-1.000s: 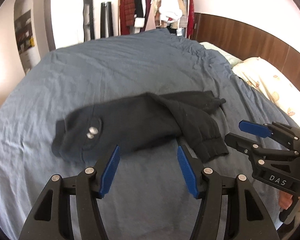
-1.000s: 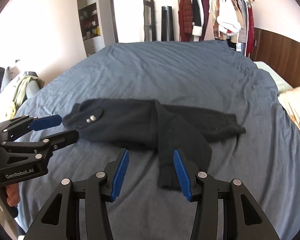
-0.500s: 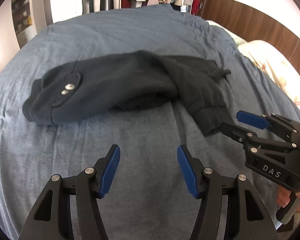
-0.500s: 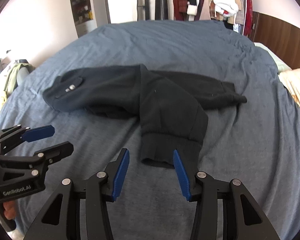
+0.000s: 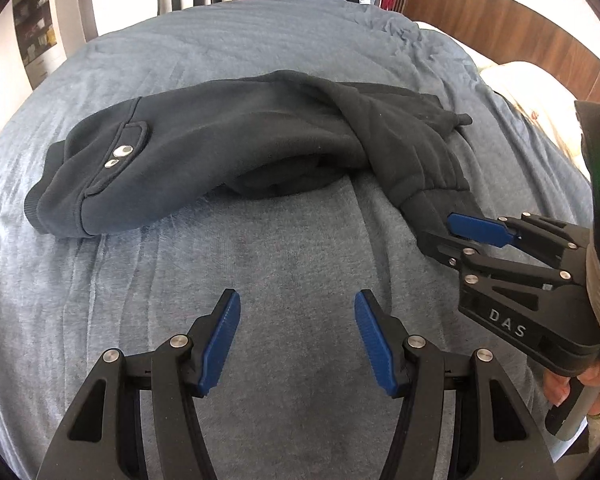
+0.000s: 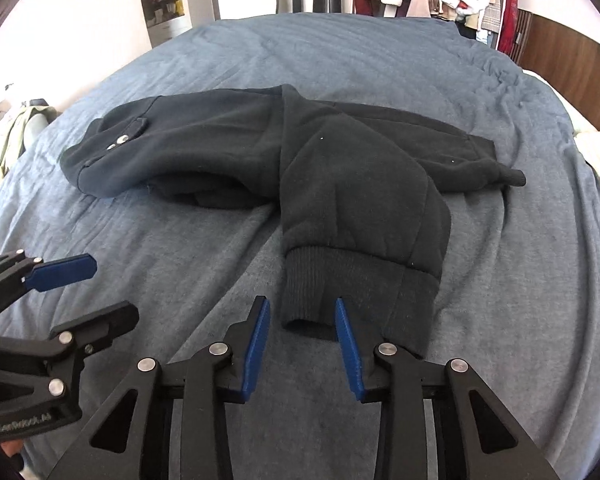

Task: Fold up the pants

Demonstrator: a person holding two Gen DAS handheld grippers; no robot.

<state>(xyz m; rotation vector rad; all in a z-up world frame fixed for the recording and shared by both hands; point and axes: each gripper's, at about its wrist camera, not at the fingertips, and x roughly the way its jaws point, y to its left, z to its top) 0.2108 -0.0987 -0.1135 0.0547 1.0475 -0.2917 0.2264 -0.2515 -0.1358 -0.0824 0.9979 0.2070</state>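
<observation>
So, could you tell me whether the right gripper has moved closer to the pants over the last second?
Yes. The right gripper has advanced toward the pants; its open jaws now straddle the near leg cuff, which earlier lay well ahead of them.

"DAS" on right gripper, "GenRobot.AI" on left gripper

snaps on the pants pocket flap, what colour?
Silver metal, two snaps on the black pants; clearest in the left wrist view.

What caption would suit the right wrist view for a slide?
Open right gripper poised at the ribbed cuff of black pants lying on a blue bedspread, open left gripper alongside.
</observation>
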